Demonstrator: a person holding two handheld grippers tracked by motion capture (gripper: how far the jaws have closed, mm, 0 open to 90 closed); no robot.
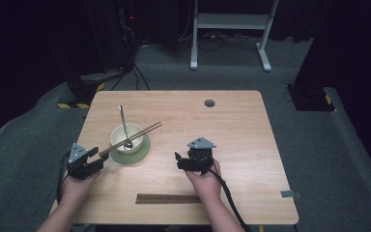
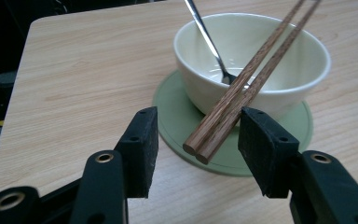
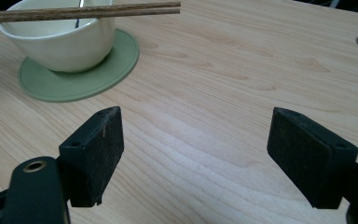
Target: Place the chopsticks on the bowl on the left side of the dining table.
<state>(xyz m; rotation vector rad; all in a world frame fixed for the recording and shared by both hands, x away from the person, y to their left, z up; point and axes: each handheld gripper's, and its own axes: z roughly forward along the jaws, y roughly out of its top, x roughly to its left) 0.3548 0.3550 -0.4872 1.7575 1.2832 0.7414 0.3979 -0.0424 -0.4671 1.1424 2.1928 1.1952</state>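
Note:
A cream bowl [image 1: 127,137] stands on a green saucer [image 1: 142,152] at the table's left. A metal spoon [image 1: 122,121] leans in the bowl. A pair of brown chopsticks [image 1: 135,137] lies across the bowl's rim, its near ends jutting out toward my left gripper [image 1: 98,158]. In the left gripper view those chopstick ends [image 2: 205,140] sit between the open jaws of that gripper [image 2: 198,121], with a gap to each pad. My right gripper [image 1: 178,161] hovers over bare wood at mid-table, its jaws wide open and nothing between them [image 3: 196,116].
A second pair of chopsticks [image 1: 168,198] lies flat near the table's front edge, between the two forearms. A round cable hole [image 1: 209,103] sits toward the far edge. The table [image 1: 241,145] is bare wood on its right half.

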